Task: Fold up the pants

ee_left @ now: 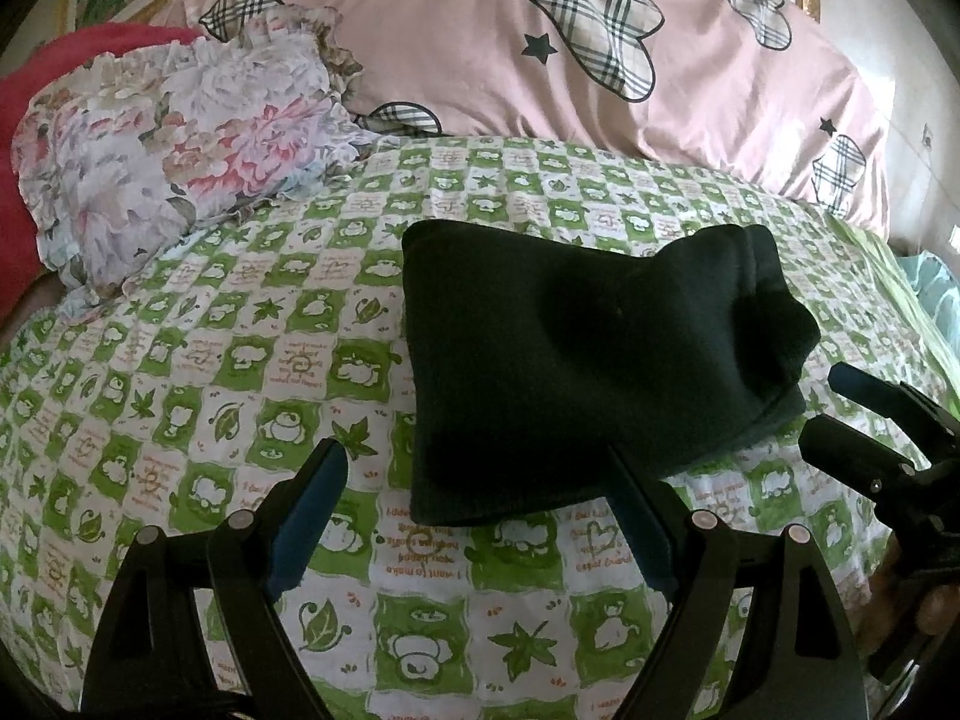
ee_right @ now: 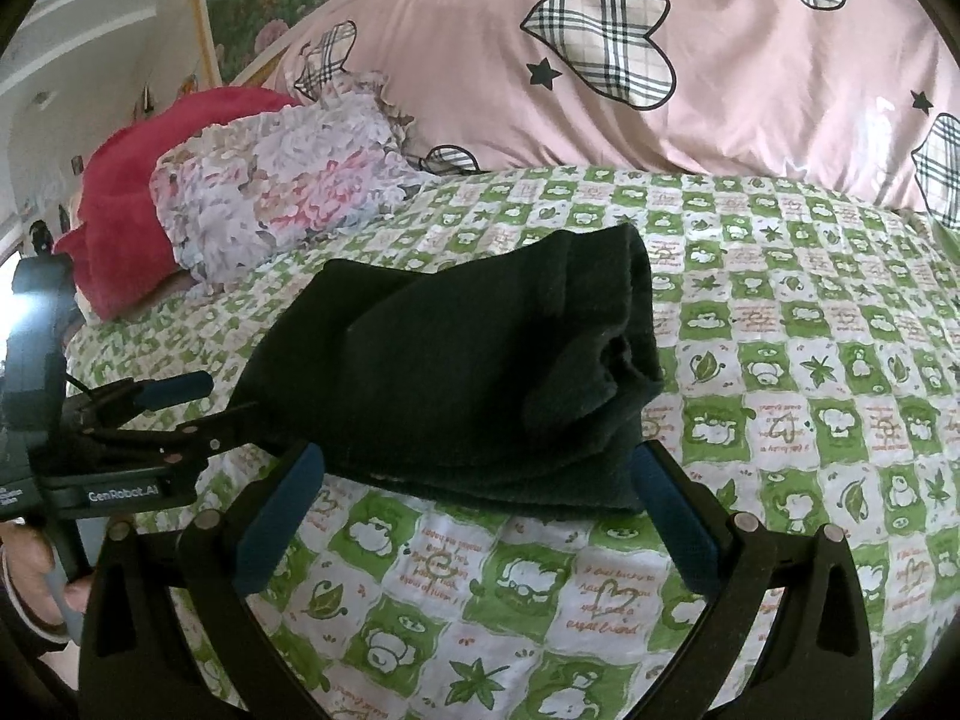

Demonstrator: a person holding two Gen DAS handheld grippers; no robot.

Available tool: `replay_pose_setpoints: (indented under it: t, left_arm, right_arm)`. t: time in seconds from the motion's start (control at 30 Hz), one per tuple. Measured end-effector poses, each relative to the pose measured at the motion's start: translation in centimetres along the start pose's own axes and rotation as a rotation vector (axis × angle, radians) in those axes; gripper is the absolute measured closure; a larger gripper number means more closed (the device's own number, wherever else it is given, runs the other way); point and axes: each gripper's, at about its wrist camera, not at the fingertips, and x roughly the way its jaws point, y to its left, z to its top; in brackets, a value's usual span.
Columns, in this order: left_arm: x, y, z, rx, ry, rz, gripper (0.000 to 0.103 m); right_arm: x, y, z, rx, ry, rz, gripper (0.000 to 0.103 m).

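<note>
Lying folded into a thick dark bundle at the centre of both views, the pants (ee_left: 588, 360) rest on the green-and-white checked bedsheet (ee_left: 240, 360). The left gripper (ee_left: 480, 516) stands wide open just below them, empty, its right finger at the bundle's lower edge. The right gripper (ee_right: 480, 516) is likewise spread wide, holding nothing. A floral pillow (ee_right: 282, 186) sits upper left, a pink heart-print duvet (ee_right: 600, 30) across the top.

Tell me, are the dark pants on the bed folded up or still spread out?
Folded. The dark pants lie as a compact, stacked bundle on the green checked bedsheet, with layered edges at one end and no legs stretched out. Neither open gripper holds them.
</note>
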Motion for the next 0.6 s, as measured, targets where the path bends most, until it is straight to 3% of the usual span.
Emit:
replay_pose_setpoints:
  t: [0.37, 0.6]
  left_arm:
    - [0.1, -0.4, 1.0, 0.020, -0.043, 0.013, 0.017]
    - [0.2, -0.2, 1.5, 0.002, -0.025, 0.019, 0.017]
  right_arm:
    - [0.0, 0.1, 1.0, -0.007, -0.009, -0.005, 0.001]
    - [-0.2, -0.3, 1.2, 0.018, -0.014, -0.009, 0.001]
